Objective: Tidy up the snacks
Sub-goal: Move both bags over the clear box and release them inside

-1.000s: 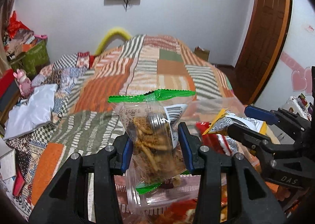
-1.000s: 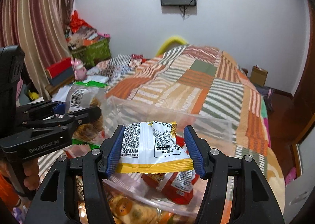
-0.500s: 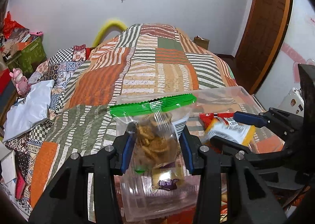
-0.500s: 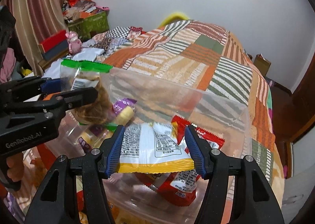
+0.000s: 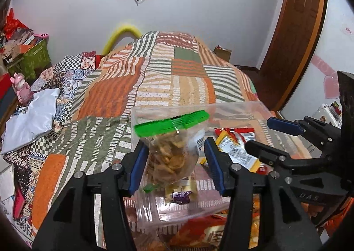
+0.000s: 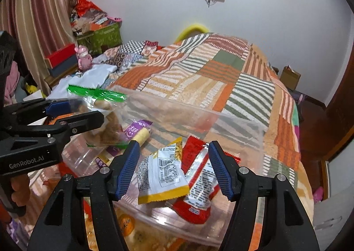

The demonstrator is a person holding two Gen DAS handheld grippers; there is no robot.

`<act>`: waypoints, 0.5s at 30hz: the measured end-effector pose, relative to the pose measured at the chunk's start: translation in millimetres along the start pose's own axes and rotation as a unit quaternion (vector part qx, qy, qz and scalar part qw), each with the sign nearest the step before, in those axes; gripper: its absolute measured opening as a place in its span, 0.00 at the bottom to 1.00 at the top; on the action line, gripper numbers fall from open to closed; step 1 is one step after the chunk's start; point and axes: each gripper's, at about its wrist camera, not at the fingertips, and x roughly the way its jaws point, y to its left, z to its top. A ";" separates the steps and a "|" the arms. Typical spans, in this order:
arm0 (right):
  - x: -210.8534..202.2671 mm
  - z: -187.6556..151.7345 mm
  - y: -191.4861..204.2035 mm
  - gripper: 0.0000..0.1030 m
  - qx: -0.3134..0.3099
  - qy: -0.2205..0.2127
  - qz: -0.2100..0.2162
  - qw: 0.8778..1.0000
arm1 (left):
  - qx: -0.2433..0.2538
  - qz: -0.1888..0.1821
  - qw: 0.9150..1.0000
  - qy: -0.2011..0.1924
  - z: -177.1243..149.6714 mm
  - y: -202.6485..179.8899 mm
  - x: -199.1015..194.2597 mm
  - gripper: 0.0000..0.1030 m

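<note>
A clear plastic bin (image 5: 239,107) (image 6: 199,114) sits on the bed. My left gripper (image 5: 174,162) (image 6: 73,111) is open; the clear bag of fried snacks with a green seal (image 5: 170,153) (image 6: 104,114) stands between its fingers, over the bin's left end. My right gripper (image 6: 172,169) (image 5: 263,134) is open above the bin's right end. The white and yellow packet (image 6: 161,175) (image 5: 236,153) lies loose below it on a red packet (image 6: 199,175). A purple and yellow wrapped snack (image 6: 137,134) (image 5: 180,195) lies in the bin.
Orange snack bags (image 5: 203,231) (image 6: 137,235) lie under the bin's near edge. The patchwork quilt (image 5: 168,74) covers the bed. White cloth (image 5: 31,118) and a pink toy (image 6: 85,56) are at the left. A wooden door (image 5: 294,30) stands at the right.
Both grippers have opened. The white and yellow packet has dropped from the right gripper into the bin. The left jaws have spread off the snack bag, which sits lower.
</note>
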 end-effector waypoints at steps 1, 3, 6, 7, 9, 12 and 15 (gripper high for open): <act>-3.8 -0.3 -1.3 0.60 0.001 -0.003 0.000 1.000 | 0.001 0.003 1.000 -0.006 0.7 -0.8 -4.7 0.57; -13.2 -1.3 -3.2 0.63 0.003 -0.013 -0.002 1.000 | 0.002 0.006 1.000 -0.024 1.6 -2.9 -16.7 0.67; -31.2 -5.0 -5.3 0.69 0.003 -0.034 -0.011 0.999 | 0.009 0.010 0.999 -0.049 2.3 -6.1 -36.9 0.69; -38.1 -6.7 -6.0 0.70 0.001 -0.042 -0.015 0.999 | 0.010 0.011 0.998 -0.054 1.5 -7.0 -43.6 0.70; -48.5 -10.1 -7.5 0.70 0.000 -0.052 -0.020 0.998 | 0.010 0.012 0.998 -0.059 -0.8 -7.7 -53.1 0.73; -63.7 -15.6 -11.3 0.72 0.002 -0.065 -0.025 0.998 | 0.015 0.016 0.998 -0.061 -9.7 -10.2 -65.6 0.74; -75.8 -25.2 -15.7 0.74 0.002 -0.075 -0.036 0.997 | 0.018 0.020 0.998 -0.057 -22.9 -10.6 -73.1 0.78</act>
